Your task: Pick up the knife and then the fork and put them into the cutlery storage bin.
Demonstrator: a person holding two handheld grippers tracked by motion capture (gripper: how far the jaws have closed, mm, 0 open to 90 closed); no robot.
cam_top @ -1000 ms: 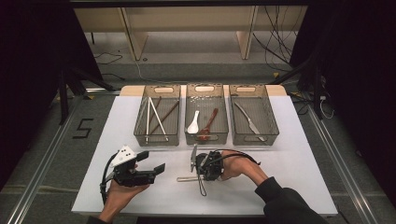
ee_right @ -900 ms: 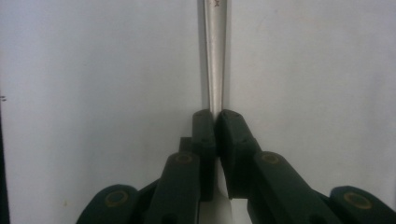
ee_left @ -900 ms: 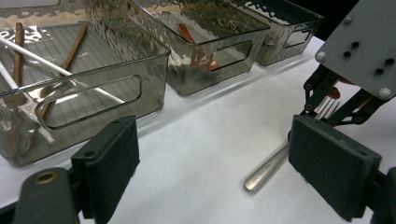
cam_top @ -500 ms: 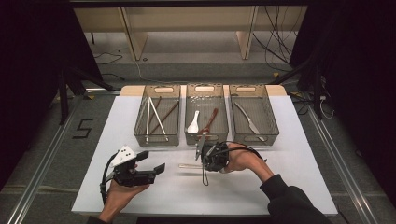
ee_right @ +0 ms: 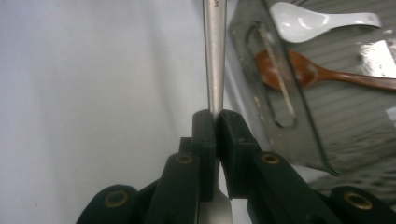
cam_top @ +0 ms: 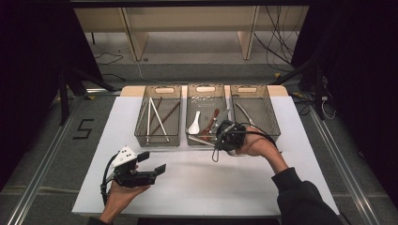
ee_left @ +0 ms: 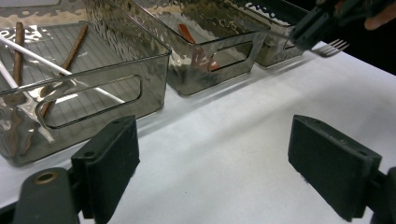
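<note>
Fork pinched at the middle tray
Right hand-held gripper pinches a fork beside the middle tray's 6 o'clock wall; left hand-held gripper spread, at the worktop's 7 o'clock.

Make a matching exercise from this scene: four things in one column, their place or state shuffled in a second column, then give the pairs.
Things:
1. fork
2. white spoon
3. left gripper
4. white sticks

Places or states:
A. lies in the left bin
B. clamped between the right gripper's jaws
C. held over the table, jaws wide open and empty
D. lies in the middle bin beside a brown spoon

Pairs: 1-B, 2-D, 3-C, 4-A
</note>
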